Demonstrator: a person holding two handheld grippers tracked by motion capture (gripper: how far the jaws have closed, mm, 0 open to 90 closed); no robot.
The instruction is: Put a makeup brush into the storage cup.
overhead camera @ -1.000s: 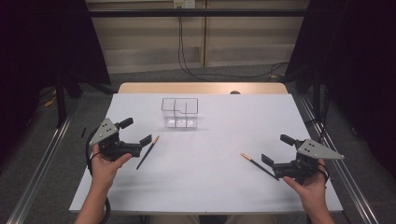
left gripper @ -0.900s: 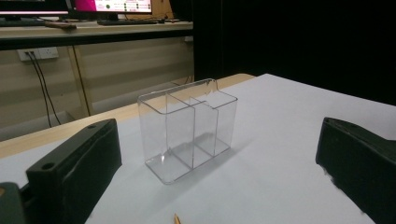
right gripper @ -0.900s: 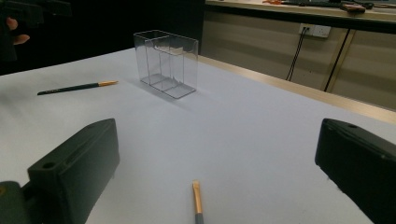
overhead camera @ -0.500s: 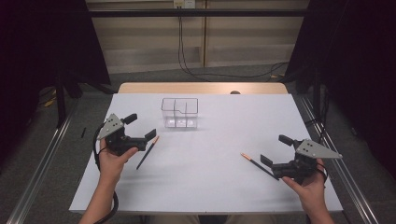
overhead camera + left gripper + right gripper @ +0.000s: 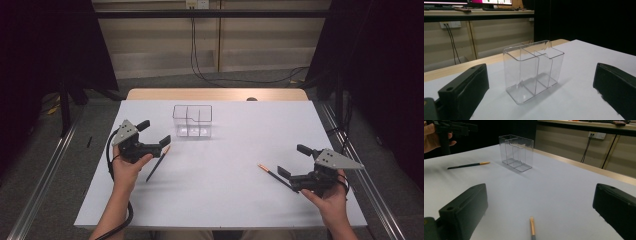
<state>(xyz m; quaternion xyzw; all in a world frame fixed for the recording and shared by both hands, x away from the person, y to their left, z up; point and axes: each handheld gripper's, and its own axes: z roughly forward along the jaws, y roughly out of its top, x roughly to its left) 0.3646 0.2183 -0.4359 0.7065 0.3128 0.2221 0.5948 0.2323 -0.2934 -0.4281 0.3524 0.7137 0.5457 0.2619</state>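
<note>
— Pencils first: where do the 2 lie, seen from the high view?

— One pencil [image 5: 158, 163] lies flat on the white table [image 5: 225, 200] at the left, its upper end just beside the left gripper [image 5: 159, 143]. The other pencil [image 5: 274, 175] lies at the right, its near end under the right gripper [image 5: 295, 167]. The two are well apart.

— And the clear box?

— The clear box [image 5: 192, 121] stands upright toward the far middle of the table, split into compartments, nothing visible inside. It is near the left gripper and well apart from the right one.

— How do the jaws stand there?

— Both pairs are spread, nothing between them. A hand [image 5: 127, 167] carries the left gripper, another hand [image 5: 327, 197] the right.

— What does the left gripper view give?

— Its 2 black jaws stand wide, released, with the clear box [image 5: 534, 70] framed between them, farther off on the table [image 5: 579, 100].

— The right gripper view?

— Jaws released as well. The brass-coloured tip of a pencil [image 5: 532, 226] lies on the table between them, not touched. Beyond, the clear box [image 5: 516, 152] stands upright, the other pencil [image 5: 469, 165] lies to its left, and the left gripper [image 5: 451, 128] shows in the top corner.
</note>
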